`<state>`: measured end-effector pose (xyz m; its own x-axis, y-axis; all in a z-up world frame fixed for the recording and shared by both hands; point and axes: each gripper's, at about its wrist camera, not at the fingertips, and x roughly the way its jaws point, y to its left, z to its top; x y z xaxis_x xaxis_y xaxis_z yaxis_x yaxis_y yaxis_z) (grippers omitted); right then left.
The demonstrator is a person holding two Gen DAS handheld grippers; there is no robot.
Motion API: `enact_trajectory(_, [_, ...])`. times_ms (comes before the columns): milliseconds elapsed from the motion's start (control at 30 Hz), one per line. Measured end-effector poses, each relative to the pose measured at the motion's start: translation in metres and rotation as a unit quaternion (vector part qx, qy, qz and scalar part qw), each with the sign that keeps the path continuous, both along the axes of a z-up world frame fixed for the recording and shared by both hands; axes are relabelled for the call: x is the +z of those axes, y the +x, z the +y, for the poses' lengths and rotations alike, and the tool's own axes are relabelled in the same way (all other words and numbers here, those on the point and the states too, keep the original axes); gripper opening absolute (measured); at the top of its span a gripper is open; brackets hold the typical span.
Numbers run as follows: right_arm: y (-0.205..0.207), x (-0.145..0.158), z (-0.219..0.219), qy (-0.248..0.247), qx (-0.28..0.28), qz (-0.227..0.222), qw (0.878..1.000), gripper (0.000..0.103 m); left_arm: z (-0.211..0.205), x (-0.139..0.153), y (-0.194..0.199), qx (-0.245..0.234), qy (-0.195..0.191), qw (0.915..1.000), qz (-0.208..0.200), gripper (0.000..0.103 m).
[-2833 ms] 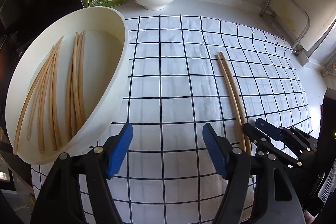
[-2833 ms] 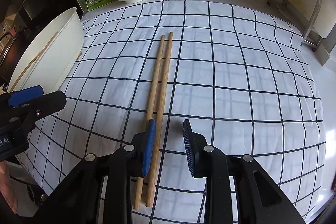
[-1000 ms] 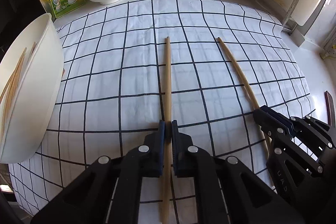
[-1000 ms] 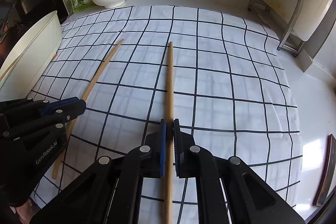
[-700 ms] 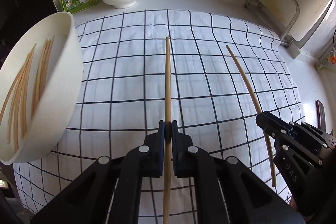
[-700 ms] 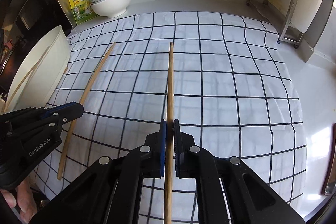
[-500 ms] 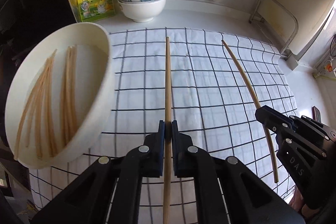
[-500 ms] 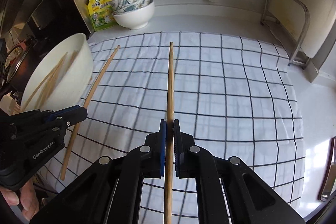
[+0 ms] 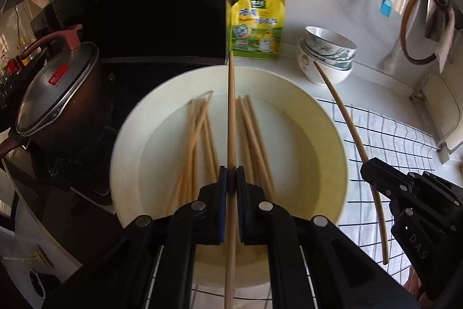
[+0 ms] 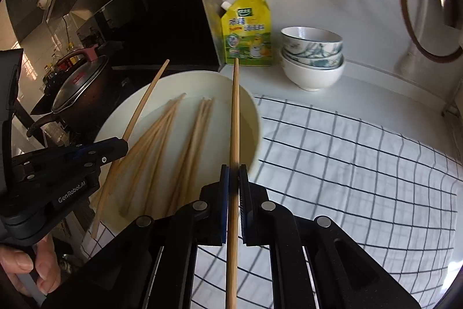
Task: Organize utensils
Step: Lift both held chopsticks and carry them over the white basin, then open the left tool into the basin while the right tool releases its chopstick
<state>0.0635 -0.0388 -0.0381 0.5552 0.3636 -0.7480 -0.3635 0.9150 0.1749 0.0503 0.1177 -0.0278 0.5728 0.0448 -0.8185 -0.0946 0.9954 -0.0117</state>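
Observation:
My left gripper (image 9: 230, 178) is shut on a wooden chopstick (image 9: 231, 118) and holds it in the air above a large cream bowl (image 9: 324, 135). Several chopsticks (image 9: 199, 132) lie inside the bowl. My right gripper (image 10: 233, 173) is shut on another chopstick (image 10: 235, 112), held above the bowl's right rim (image 10: 256, 118). The right gripper (image 9: 367, 167) and its chopstick (image 9: 344, 112) show at the right of the left wrist view. The left gripper (image 10: 123, 145) and its chopstick (image 10: 144, 100) show at the left of the right wrist view.
A checked cloth (image 10: 347, 152) covers the counter to the right of the bowl. A yellow seasoning pouch (image 9: 256, 25) and stacked bowls (image 9: 327, 57) stand at the back wall. A lidded dark pot (image 9: 58, 94) sits on the stove at left.
Both grippers have carried their chopsticks up and left, from above the cloth to over the cream bowl. Both stay shut on their chopsticks.

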Motion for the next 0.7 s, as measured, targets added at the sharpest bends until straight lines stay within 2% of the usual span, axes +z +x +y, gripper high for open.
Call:
enact_trajectory(267, [0.033,-0.019,0.051,0.000,0.016,0.037,0.999,0.007,0.052,-0.027,0.033,0.011,0.014,0.9993,0.033,0.007])
enact_trajectory(400, [0.043,-0.027,0.063,-0.008,0.016,0.049,0.999,0.007,0.059,-0.038,0.044,0.005,0.006,0.9987,0.051,0.007])
enact_trajectory(567, [0.052,-0.030,0.069,-0.012,0.010,0.053,0.998,0.007,0.060,-0.040,0.049,0.005,-0.009,0.9985,0.054,0.008])
enact_trajectory(600, [0.052,-0.030,0.068,-0.010,0.010,0.054,0.998,0.009,0.060,-0.040,0.049,0.007,-0.011,0.9984,0.055,0.009])
enact_trajectory(633, [0.052,-0.030,0.068,-0.008,0.010,0.055,0.998,0.011,0.061,-0.040,0.049,0.009,-0.013,0.9982,0.057,0.015])
enact_trajectory(700, [0.051,-0.029,0.066,-0.009,0.004,0.050,0.999,0.024,0.062,-0.039,0.049,0.014,-0.012,0.9981,0.059,0.024])
